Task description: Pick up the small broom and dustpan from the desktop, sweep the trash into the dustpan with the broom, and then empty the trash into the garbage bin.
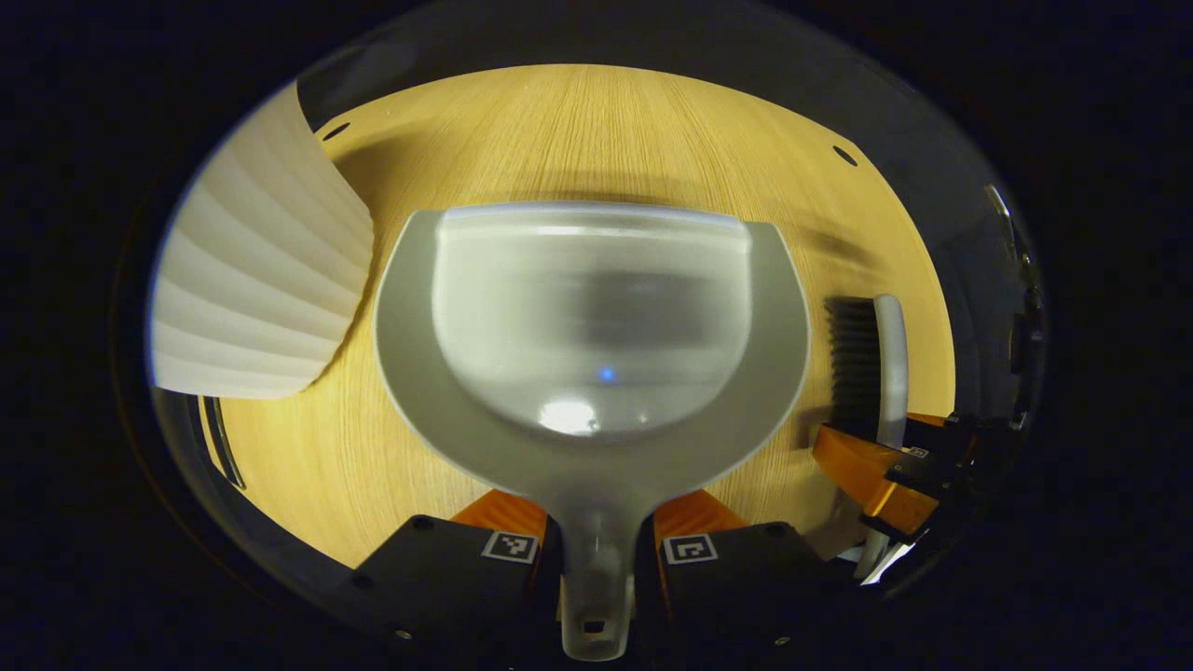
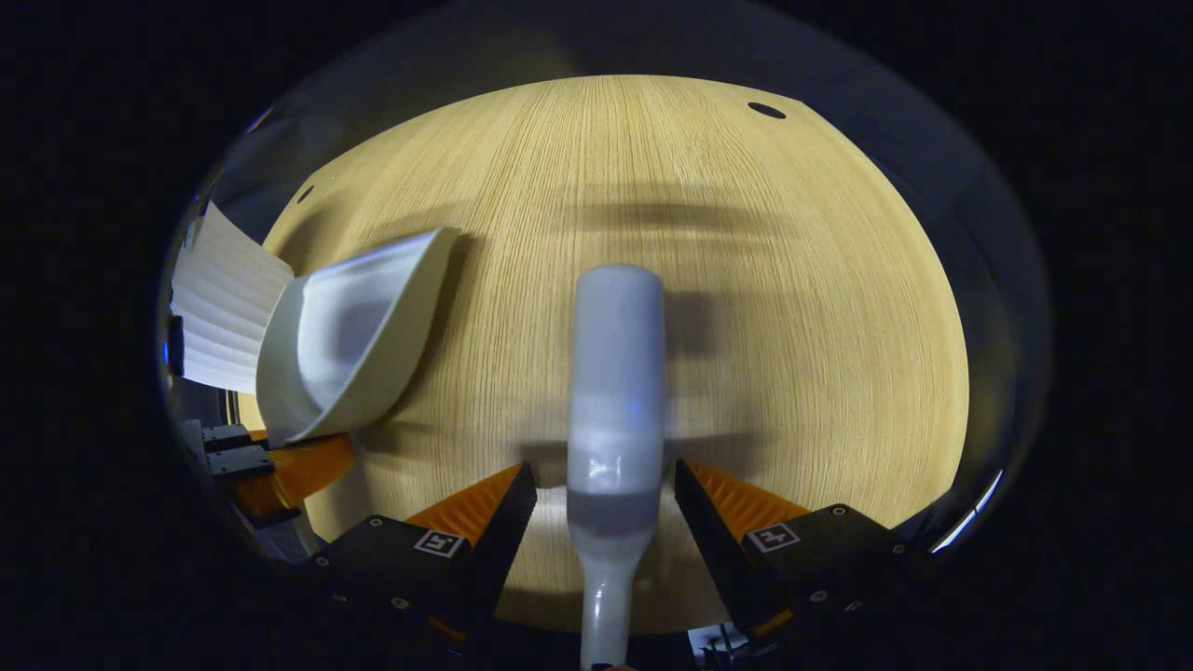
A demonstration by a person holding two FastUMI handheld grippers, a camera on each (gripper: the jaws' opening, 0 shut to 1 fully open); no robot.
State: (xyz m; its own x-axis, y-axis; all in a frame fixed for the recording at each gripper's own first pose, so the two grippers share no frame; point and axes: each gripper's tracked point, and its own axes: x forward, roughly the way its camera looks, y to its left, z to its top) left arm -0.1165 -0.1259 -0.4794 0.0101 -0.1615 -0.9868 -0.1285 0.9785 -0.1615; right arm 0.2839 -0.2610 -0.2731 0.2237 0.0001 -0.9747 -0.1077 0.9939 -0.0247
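My left gripper point(image 1: 601, 522) is shut on the handle of the pale grey dustpan point(image 1: 596, 308), whose scoop points away from me over the wooden desktop point(image 1: 606, 121). In the right gripper view the dustpan point(image 2: 345, 335) appears at the left, tilted on its side, with the left gripper point(image 2: 280, 466) below it. The small broom point(image 2: 615, 373) points forward between the fingers of my right gripper point(image 2: 606, 480), which stands open with a small gap on each side of the broom's neck. In the left gripper view the broom point(image 1: 867, 359) shows dark bristles, with the right gripper point(image 1: 876, 475) at its base.
A white ribbed garbage bin point(image 1: 261, 280) stands close to the left of the dustpan, and it appears as the bin point(image 2: 224, 298) behind the dustpan. The desktop has small dark holes point(image 1: 844, 155) near its far corners, and dark floor lies beyond its edges.
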